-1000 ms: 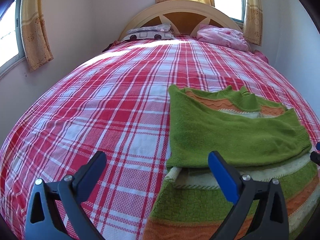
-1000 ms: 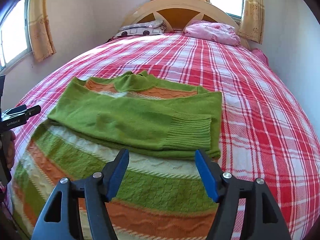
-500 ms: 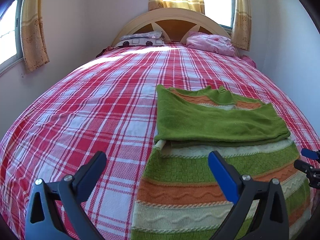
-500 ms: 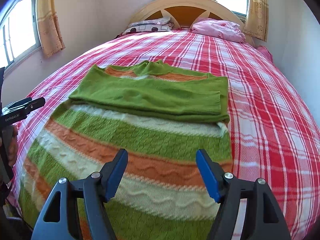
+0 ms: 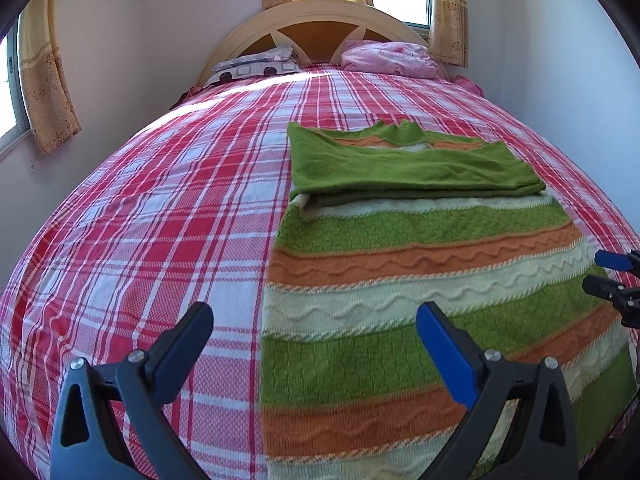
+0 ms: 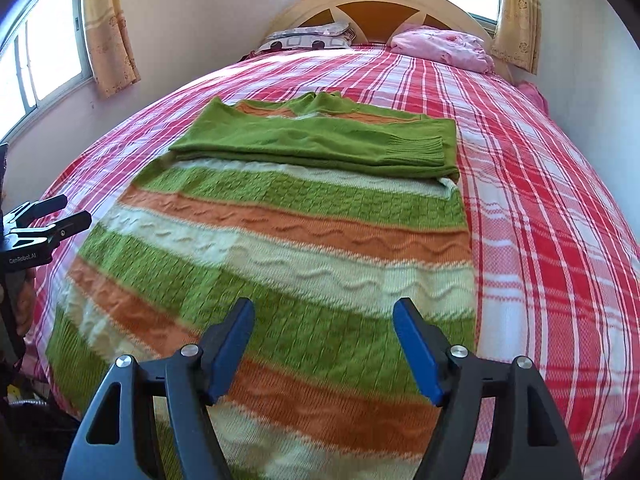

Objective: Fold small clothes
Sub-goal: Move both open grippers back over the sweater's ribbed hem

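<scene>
A knitted sweater (image 5: 420,280) with green, orange and cream stripes lies flat on the red plaid bed (image 5: 160,220). Its green sleeves (image 5: 400,168) are folded across its chest. My left gripper (image 5: 312,316) hovers open over the sweater's lower left edge, one finger above the bedspread, nothing between the fingers. In the right wrist view the sweater (image 6: 300,240) fills the middle, with the folded sleeves (image 6: 320,140) at its far end. My right gripper (image 6: 324,308) stands open above the lower body of the sweater, empty. Each gripper shows at the other view's edge: the right gripper (image 5: 608,272), the left gripper (image 6: 52,216).
A patterned pillow (image 5: 256,66) and a pink pillow (image 5: 388,58) lie by the arched headboard (image 5: 320,16). Curtained windows (image 6: 40,60) and walls close in on the left, back and right. Plaid bedspread (image 6: 540,200) stretches on both sides of the sweater.
Both grippers have drawn back toward the near end of the bed, so more of the sweater's striped body shows below the folded sleeves. Both stayed open.
</scene>
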`<action>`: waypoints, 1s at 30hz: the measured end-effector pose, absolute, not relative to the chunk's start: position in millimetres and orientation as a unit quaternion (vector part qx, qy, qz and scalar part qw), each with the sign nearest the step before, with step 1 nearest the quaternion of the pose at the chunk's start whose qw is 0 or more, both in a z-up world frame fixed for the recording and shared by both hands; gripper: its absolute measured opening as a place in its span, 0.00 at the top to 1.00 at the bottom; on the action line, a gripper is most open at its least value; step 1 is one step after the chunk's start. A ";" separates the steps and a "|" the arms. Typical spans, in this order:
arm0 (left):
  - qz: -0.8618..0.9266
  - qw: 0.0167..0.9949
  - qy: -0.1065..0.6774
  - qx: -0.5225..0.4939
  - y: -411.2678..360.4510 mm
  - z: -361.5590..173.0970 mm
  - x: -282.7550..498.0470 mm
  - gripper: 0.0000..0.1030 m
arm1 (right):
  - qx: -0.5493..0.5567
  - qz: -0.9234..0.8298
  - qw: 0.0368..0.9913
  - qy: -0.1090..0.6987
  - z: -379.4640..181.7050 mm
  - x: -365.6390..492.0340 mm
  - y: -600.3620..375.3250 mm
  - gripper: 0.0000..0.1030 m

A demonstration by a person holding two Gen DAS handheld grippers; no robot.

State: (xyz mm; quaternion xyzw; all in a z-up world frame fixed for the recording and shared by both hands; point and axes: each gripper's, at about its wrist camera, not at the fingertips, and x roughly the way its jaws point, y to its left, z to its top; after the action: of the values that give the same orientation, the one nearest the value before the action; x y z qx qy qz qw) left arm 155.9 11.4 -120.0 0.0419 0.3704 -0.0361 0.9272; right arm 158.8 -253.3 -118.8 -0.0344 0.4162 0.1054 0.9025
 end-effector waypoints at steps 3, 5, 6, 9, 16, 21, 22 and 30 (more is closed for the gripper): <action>-0.038 0.927 0.371 0.043 13.1 -121.0 144.5 0.00 | -0.033 0.108 0.901 0.419 -120.5 147.0 -252.1 0.30; -0.038 0.927 0.369 0.045 14.6 -120.2 137.7 0.00 | -0.032 0.109 0.900 0.421 -122.7 140.1 -251.7 0.29; -0.039 0.928 0.369 0.044 15.3 -119.7 134.2 0.00 | -0.032 0.110 0.899 0.422 -124.0 136.3 -251.1 0.29; -0.041 0.927 0.371 0.041 17.4 -119.5 126.4 0.00 | -0.033 0.111 0.897 0.427 -127.7 125.8 -249.6 0.29; -0.048 0.924 0.376 0.049 17.3 -123.2 107.6 0.00 | -0.028 0.108 0.896 0.430 -129.0 108.1 -251.0 0.29; -0.057 0.916 0.394 0.048 17.7 -130.3 94.0 0.00 | -0.023 0.106 0.897 0.429 -129.0 94.6 -254.1 0.29; -0.063 0.913 0.400 0.048 17.0 -131.8 90.3 0.00 | -0.023 0.106 0.896 0.430 -129.6 92.5 -254.4 0.29; -0.081 0.899 0.427 0.048 15.2 -143.1 66.8 0.00 | -0.023 0.096 0.890 0.445 -140.1 67.4 -261.4 0.29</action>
State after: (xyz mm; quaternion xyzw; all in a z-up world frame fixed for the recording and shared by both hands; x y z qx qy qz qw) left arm 66.8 15.2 -143.1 0.0477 0.4275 -0.0812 0.8991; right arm 67.4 -261.4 -140.1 -0.0227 0.4446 0.0962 0.8903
